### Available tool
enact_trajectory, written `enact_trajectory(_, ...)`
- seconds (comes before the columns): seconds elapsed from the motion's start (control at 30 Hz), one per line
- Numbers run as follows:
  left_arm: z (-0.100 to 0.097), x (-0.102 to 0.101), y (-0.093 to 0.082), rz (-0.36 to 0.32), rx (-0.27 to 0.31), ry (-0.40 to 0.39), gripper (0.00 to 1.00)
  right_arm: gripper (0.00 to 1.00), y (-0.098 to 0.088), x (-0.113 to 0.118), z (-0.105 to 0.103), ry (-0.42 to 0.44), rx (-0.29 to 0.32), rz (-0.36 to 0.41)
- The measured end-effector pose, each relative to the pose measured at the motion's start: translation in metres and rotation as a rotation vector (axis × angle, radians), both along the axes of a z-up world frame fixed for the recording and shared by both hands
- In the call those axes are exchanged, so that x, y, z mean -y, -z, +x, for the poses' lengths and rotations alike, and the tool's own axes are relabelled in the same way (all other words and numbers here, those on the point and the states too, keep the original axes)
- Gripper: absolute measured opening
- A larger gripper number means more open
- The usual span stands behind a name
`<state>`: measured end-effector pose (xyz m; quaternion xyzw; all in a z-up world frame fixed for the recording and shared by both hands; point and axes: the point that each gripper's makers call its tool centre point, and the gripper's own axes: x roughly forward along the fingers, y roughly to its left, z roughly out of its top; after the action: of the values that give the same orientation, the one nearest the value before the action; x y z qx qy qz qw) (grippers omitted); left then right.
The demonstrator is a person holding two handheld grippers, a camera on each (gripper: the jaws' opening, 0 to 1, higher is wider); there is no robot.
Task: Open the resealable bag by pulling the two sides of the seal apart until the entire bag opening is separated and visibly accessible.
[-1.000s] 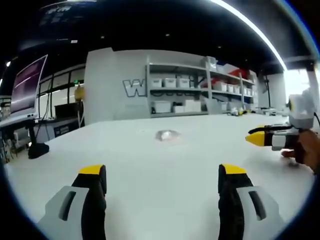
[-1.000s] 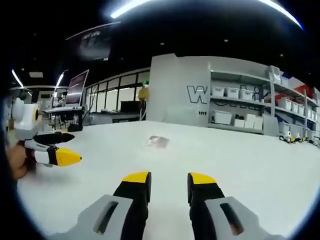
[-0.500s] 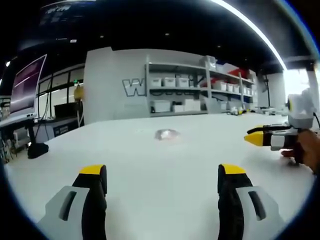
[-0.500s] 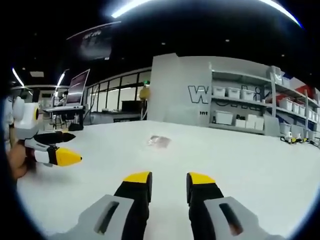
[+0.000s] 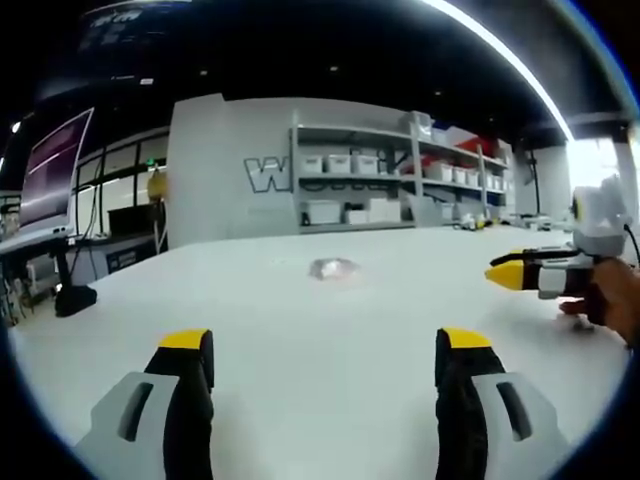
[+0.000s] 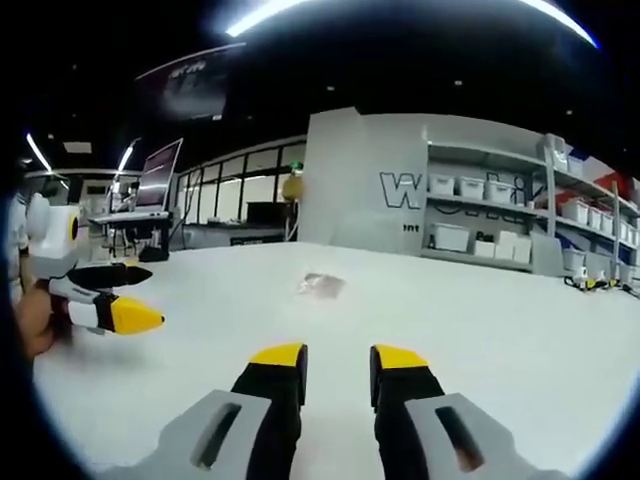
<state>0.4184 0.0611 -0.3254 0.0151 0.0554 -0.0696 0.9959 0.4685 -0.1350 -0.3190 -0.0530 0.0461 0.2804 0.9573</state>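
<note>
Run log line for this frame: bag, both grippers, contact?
bag: flat on white table, untouched | left gripper: open, short of bag | right gripper: narrow gap, empty, short of bag | contact: none

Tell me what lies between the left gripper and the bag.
Nothing: in the left gripper view, bare white table runs from the left gripper to the bag. The right gripper stands off to the side of that stretch.

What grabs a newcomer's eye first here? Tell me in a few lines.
First, the yellow-tipped left gripper rising from the bottom of its view, jaws wide apart over the bare white table, and the right gripper with its jaws closer together. Then the small clear resealable bag lying flat and alone farther out on the table, untouched. Behind it stand shelves of white bins against a grey wall.
</note>
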Motion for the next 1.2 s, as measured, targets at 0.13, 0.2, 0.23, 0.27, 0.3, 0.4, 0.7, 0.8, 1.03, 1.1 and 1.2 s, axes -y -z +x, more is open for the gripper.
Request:
enact_trajectory(0.13, 0.0, 0.0, 0.0, -0.002, 0.001, 0.001, 0.91, 0.23, 0.003, -0.001, 0.001, -0.004, -0.011, 0.003)
enact_trajectory(0.2, 0.0, 0.0, 0.0, -0.002, 0.001, 0.002, 0.91, 0.23, 0.004, 0.0, 0.001, -0.003, -0.015, 0.002)
enact_trajectory(0.23, 0.0, 0.0, 0.0, -0.002, 0.001, 0.003, 0.91, 0.23, 0.005, 0.001, 0.002, -0.003, -0.017, 0.003)
enact_trajectory(0.27, 0.0, 0.0, 0.0, -0.002, 0.001, 0.003, 0.91, 0.23, 0.005, 0.001, 0.002, -0.002, -0.017, 0.003)
enact_trajectory(0.3, 0.0, 0.001, 0.0, -0.002, 0.001, 0.004, 0.9, 0.23, 0.004, 0.001, 0.003, -0.001, -0.011, 0.0)
enact_trajectory(0.4, 0.0, 0.001, 0.0, -0.003, 0.001, 0.005, 0.9, 0.22, -0.001, 0.0, 0.009, -0.014, 0.002, 0.004)
enact_trajectory(0.7, -0.001, 0.002, 0.0, -0.002, 0.001, 0.002, 0.9, 0.2, -0.009, -0.004, 0.019, -0.034, 0.023, 0.023)
enact_trajectory(0.8, -0.001, 0.002, 0.0, -0.002, 0.001, 0.003, 0.9, 0.19, -0.005, -0.005, 0.017, -0.038, 0.009, 0.049)
enact_trajectory(1.03, -0.002, 0.003, 0.0, 0.0, -0.002, 0.002, 0.9, 0.18, -0.002, -0.002, 0.018, -0.03, 0.002, 0.049)
enact_trajectory(1.1, -0.002, 0.003, 0.0, 0.0, -0.002, 0.002, 0.89, 0.18, -0.002, -0.003, 0.019, -0.035, -0.002, 0.047)
enact_trajectory(1.2, -0.003, 0.003, 0.001, 0.001, -0.003, 0.002, 0.89, 0.18, -0.002, -0.006, 0.019, -0.044, -0.004, 0.041)
